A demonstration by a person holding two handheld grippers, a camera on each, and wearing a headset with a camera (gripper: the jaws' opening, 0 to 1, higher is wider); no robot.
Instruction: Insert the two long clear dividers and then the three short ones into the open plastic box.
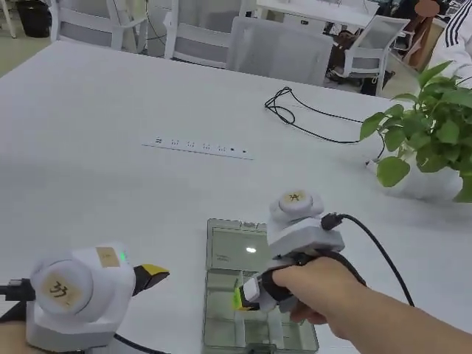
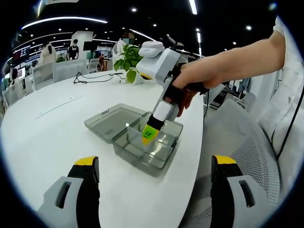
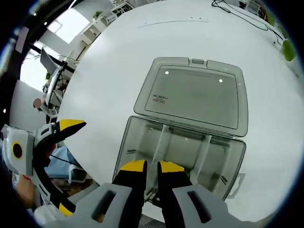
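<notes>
The open grey-clear plastic box [image 1: 221, 306] lies near the table's front edge, its lid [image 1: 234, 243] folded flat behind it. In the right gripper view, clear dividers [image 3: 205, 148] stand across the box [image 3: 130, 142]. My right gripper [image 3: 152, 166] points down into the box with its jaws nearly together on a thin clear divider [image 3: 159, 137] that runs into the gap. A hand holds that gripper [image 1: 247, 296] over the box's middle. My left gripper [image 1: 151, 276] hovers left of the box, open and holding nothing. From its own view, the left gripper [image 2: 156, 164] faces the box [image 2: 137, 154] and the right gripper [image 2: 150, 134].
A white power strip [image 1: 199, 146] lies mid-table, and a black cable [image 1: 295, 110] loops behind it. A potted plant [image 1: 431, 133] stands at the right edge. Chairs [image 1: 276, 48] line the far side. The person's forearm [image 1: 398, 324] crosses the front right.
</notes>
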